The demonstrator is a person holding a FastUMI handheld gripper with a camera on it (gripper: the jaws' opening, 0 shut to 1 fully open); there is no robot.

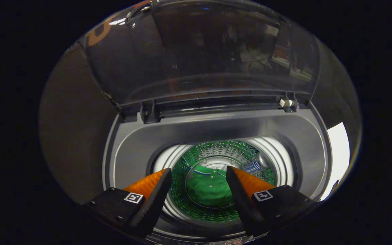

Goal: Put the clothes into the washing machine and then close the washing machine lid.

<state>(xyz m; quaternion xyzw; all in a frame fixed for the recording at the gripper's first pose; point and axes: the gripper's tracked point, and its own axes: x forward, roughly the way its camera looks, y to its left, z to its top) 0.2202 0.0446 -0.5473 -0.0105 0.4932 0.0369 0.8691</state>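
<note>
I look down into a top-loading washing machine (213,127) with a grey top deck. A green polo shirt (209,187) lies at the bottom of the perforated metal drum (216,149), and its colour reflects on the drum wall. My gripper (199,175) hangs open above the drum mouth, nothing between its fingers; the shirt lies well below and beyond them. The clear smoky lid (202,51) stands raised upright behind the opening, on hinges at the back of the deck.
A white latch piece (286,102) sits at the lid's right hinge. Dark booth cloth surrounds the machine. A bright white surface (339,149) shows to the right of the machine's rim.
</note>
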